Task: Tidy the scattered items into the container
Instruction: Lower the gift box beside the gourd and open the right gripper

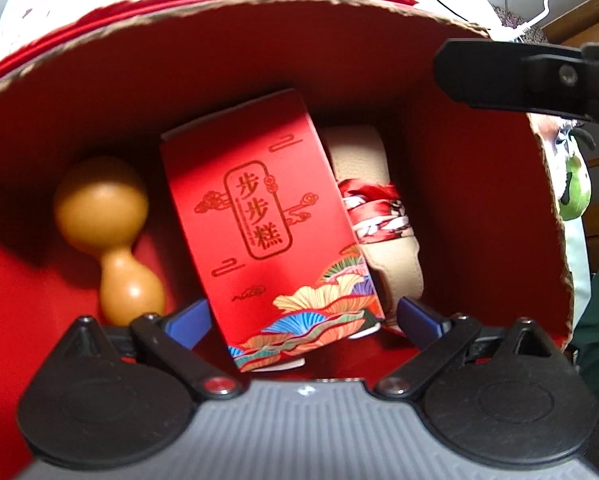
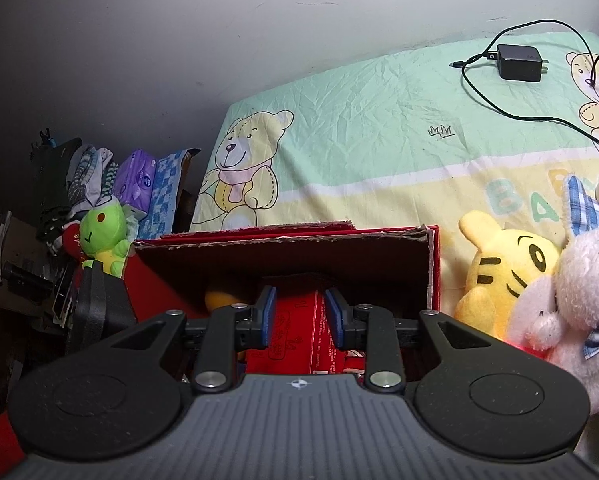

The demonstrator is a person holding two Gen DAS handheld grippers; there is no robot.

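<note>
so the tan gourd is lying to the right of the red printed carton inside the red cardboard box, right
Not quite. In the left wrist view the tan gourd lies to the left of the red printed carton, not the right. Both are inside the red cardboard box, as you said.

Red cardboard container (image 1: 479,208), rough torn rim, fills the left wrist frame. Inside, centre: red printed box (image 1: 259,216), tilted. Left of it, apart: tan gourd (image 1: 107,236). Right, touching: beige strap with red-white ribbon (image 1: 379,208).
</note>
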